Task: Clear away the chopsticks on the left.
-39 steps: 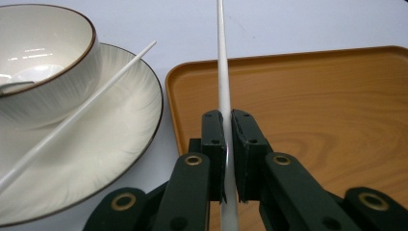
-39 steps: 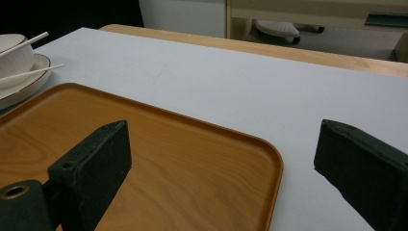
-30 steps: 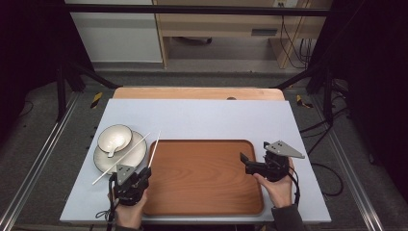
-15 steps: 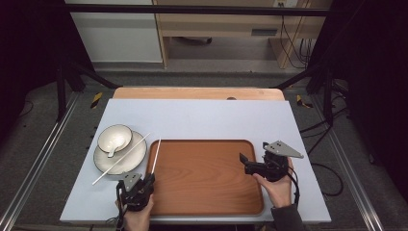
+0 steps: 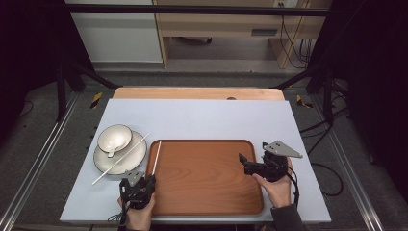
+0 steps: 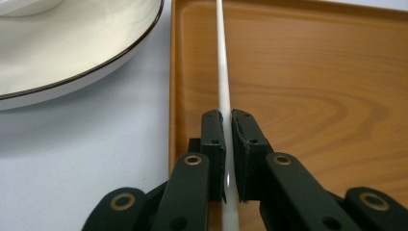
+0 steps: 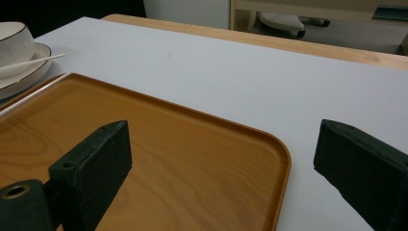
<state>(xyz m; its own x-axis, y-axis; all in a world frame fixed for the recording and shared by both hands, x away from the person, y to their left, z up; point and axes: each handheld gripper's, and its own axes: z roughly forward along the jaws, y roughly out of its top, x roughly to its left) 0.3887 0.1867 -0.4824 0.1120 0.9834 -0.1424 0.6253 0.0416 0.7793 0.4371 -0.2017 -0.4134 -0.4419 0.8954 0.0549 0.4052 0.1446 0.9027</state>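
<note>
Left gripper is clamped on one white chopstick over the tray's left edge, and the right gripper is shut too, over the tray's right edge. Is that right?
Not quite. The right gripper is open: the right gripper view shows its jaws spread wide apart above the tray with nothing between them. The rest holds: the left gripper is clamped on the white chopstick over the tray's left edge.

counter (image 5: 202,115): carries everything; its far half lies bare
tray (image 5: 207,178): on the near middle of the counter
plate (image 5: 120,156): just left of the tray's far left corner
bowl (image 5: 114,138): on the plate, toward its far left
first chopstick (image 5: 121,152): slanting across the plate, near end on the counter
second chopstick (image 5: 156,157): along the tray's left edge
left tool (image 5: 138,185): at the tray's near left corner
right tool (image 5: 246,162): over the tray's right edge
</note>
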